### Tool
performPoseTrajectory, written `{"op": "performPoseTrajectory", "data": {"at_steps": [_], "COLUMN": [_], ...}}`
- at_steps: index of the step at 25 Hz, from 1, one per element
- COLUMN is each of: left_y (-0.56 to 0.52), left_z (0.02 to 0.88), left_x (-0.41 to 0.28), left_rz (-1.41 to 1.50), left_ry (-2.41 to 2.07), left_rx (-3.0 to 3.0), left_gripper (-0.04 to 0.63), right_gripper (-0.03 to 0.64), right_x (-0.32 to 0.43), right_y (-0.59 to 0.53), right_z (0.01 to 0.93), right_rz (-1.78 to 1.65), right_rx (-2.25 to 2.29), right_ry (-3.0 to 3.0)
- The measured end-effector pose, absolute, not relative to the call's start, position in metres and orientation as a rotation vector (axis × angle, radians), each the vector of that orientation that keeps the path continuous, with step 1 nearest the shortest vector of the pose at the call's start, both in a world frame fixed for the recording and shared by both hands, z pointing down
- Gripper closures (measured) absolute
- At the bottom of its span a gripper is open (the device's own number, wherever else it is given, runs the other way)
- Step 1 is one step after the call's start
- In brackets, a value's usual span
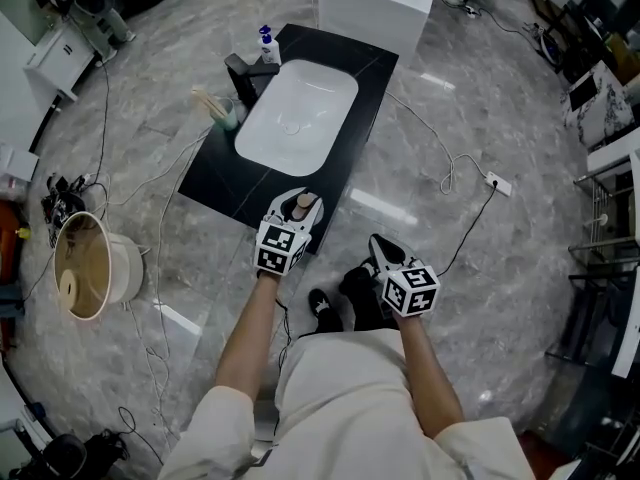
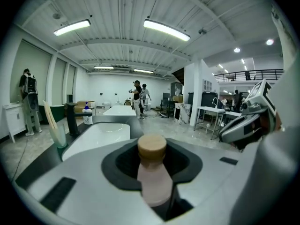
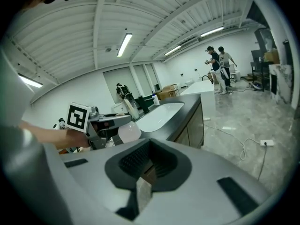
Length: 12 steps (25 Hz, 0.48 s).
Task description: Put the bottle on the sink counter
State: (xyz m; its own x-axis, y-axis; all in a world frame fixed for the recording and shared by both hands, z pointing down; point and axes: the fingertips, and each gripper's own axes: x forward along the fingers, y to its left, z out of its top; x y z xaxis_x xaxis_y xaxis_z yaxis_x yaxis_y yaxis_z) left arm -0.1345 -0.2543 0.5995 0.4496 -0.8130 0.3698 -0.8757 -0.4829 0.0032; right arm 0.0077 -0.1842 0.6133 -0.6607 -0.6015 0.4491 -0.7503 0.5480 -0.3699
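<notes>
Marble floor, black sink counter (image 1: 215,176). Left gripper (image 1: 301,211) clamped on pale-pink, tan-capped bottle (image 2: 152,182) at counter's near end; right gripper (image 1: 380,248) jaws together.

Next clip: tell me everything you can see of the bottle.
The bottle is small, pale pink and smooth, perhaps plastic, with a round tan cap in place. It stands upright, clamped just below the cap between the jaws of the left tongs, at the near end of the black sink counter. Whether its base touches the counter cannot be told.
</notes>
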Motion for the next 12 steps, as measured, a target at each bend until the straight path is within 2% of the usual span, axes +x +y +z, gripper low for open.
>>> {"op": "performPoseTrajectory", "data": {"at_steps": [12], "left_y": [-0.246], "left_z": [0.635], "left_x": [-0.128], "left_rz": [0.539], "left_ry": [-1.408], "left_rx": [2.492], "left_gripper": [0.476], "right_gripper": [0.612], "right_x": [-0.002], "right_y": [-0.172], "right_z": [0.622], "right_rz": [0.769], "right_rx": [1.058], "right_ry": [-2.497]}}
